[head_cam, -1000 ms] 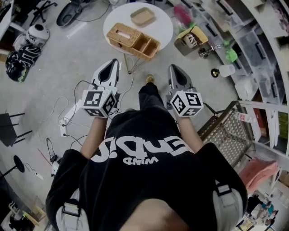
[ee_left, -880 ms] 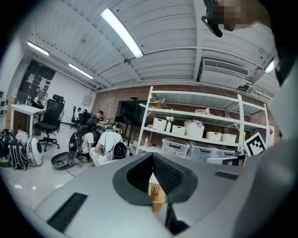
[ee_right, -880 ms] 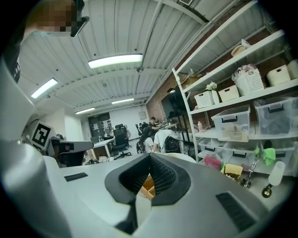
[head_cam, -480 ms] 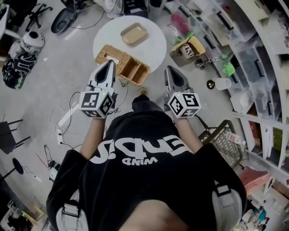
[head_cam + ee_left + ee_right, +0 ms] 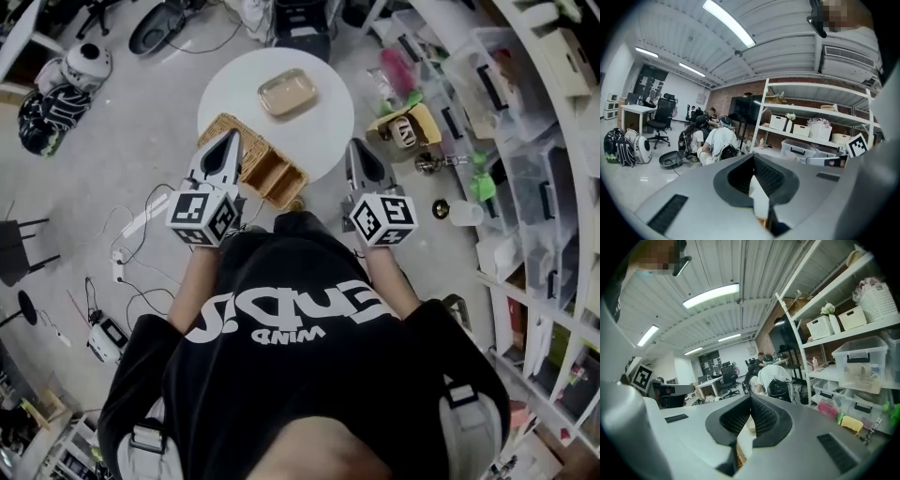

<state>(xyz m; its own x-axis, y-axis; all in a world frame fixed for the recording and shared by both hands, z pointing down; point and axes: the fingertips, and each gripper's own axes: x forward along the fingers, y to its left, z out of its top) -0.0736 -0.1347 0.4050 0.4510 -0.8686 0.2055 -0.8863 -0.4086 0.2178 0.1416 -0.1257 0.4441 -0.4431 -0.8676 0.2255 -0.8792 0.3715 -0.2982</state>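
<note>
Both pairs of jaws are pressed together, with nothing gripped between them. The left gripper hangs over the wicker basket, which sits at the near-left edge of the round white counter. The right gripper hangs just off the near-right edge, above the floor. A tan tray lies mid-counter.

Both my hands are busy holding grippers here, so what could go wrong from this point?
The wicker basket sits at the near rim of the round table. The left gripper, close beside it, could knock it off. Loose cables on the floor at your left could trip you.
</note>
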